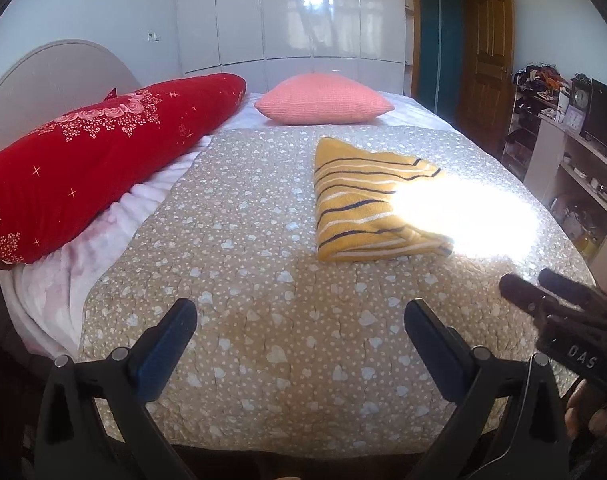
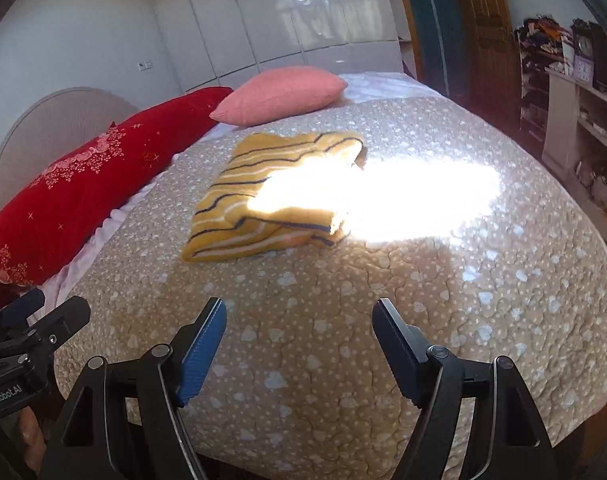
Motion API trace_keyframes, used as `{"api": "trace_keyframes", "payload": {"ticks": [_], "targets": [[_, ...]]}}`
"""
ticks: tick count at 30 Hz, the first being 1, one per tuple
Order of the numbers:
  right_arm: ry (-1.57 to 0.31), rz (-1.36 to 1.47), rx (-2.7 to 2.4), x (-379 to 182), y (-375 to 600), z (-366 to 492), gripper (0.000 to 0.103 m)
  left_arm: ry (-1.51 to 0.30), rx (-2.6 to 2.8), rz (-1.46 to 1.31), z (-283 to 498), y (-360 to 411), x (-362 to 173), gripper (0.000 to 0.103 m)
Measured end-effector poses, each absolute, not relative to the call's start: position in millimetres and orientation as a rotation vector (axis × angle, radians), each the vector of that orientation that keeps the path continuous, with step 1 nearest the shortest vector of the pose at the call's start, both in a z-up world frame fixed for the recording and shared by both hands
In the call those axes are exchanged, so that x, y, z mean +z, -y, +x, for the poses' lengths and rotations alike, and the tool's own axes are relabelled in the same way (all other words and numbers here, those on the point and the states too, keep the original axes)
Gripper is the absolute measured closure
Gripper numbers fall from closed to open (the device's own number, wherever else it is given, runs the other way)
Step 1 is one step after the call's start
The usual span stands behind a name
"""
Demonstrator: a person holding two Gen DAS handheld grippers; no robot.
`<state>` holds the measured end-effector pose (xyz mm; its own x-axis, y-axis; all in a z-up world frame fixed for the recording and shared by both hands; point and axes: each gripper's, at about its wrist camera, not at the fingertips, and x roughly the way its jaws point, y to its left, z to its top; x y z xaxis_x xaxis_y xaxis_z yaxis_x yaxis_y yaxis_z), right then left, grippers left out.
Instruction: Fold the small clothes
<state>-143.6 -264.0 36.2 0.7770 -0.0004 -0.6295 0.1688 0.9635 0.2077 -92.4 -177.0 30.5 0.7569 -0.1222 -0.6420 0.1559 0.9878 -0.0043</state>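
Black-framed and blue-padded, the left hand-held gripper [image 1: 299, 340] and right hand-held gripper [image 2: 299, 344] both stand apart, gripping nothing, above the bed [image 1: 263, 320]. Beyond them the yellow striped garment [image 2: 271, 196] lies folded on the quilt. Soft, light knit; best pinched at its doubled near edge, probably.

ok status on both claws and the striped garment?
Left claw open, empty. Right claw open, empty. Yellow striped garment folded on bedspread, untouched. Nothing in the way.
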Motion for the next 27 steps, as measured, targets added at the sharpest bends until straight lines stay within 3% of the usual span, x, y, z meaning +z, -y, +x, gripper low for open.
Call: {"api": "trace_keyframes", "payload": {"ticks": [4, 10, 13, 19, 23, 27], "targets": [[-0.595, 0.035, -0.142, 95.0, 265.5, -158.7, 0.023, -0.657, -0.141, 0.033, -99.7, 167.0, 45.5, 0.000], [-0.602, -0.477, -0.280, 182.5, 289.9, -185.1, 0.009, -0.651, -0.136, -0.031, -101.1, 154.1, 51.9, 0.000], [-0.624, -0.556, -0.365, 200.0, 310.3, -190.6, 0.005, -0.660, -0.149, -0.046, -99.4, 157.3, 51.4, 0.000], [-0.668, -0.246, -0.316, 144.1, 325.9, -182.8, 0.002, -0.676, -0.176, 0.007, -102.0, 173.1, 44.3, 0.000], [-0.658, -0.155, -0.263, 79.0, 292.4, -163.8, 0.002, -0.710, -0.191, 0.011, -104.0, 178.4, 38.4, 0.000], [-0.635, -0.070, -0.204, 55.1, 254.6, -160.8, 0.002, -0.732, -0.218, 0.013, -111.4, 183.2, 31.6, 0.000]]}}
